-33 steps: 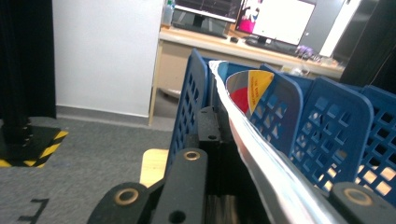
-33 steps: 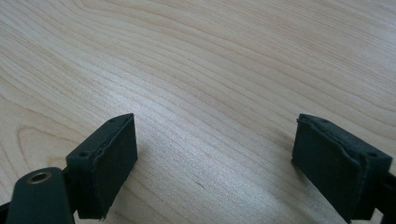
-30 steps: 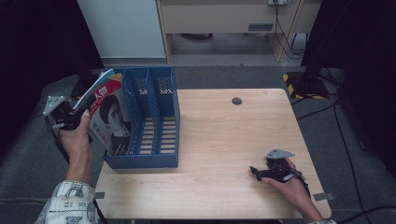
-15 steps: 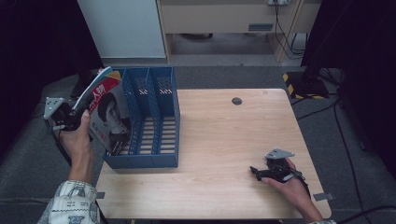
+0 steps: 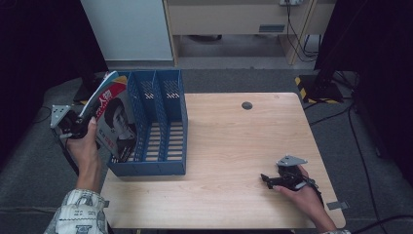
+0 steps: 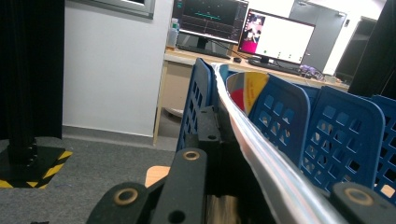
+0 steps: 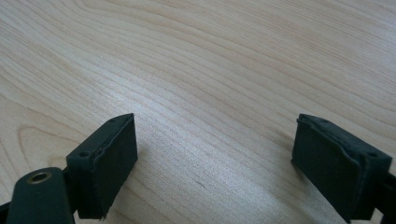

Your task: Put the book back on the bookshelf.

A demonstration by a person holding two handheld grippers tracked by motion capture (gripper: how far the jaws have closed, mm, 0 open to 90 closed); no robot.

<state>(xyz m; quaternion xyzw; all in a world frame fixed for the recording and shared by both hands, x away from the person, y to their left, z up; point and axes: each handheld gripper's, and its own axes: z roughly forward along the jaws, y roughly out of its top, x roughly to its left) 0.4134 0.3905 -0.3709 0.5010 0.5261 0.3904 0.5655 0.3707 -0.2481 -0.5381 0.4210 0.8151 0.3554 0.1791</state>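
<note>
From the high view, your left gripper (image 5: 78, 124) sits at about nine o'clock, off the desk's (image 5: 229, 146) left edge, clamped on the spine edge of a magazine (image 5: 114, 122). The magazine stands tilted, its lower part inside the leftmost slot of the blue file rack (image 5: 160, 126), a face showing on its cover. Compared with a second ago, the magazine leans a little nearer the rack and your left hand has barely shifted. Your right gripper (image 5: 272, 179) lies on the desk at about five o'clock, unmoved.

In the left gripper view, the magazine's (image 6: 261, 154) glossy edge runs between the closed jaws toward the rack's (image 6: 336, 126) blue dividers.

In the right gripper view, the jaws stand wide apart over bare desk (image 7: 210, 70), holding nothing.
</note>
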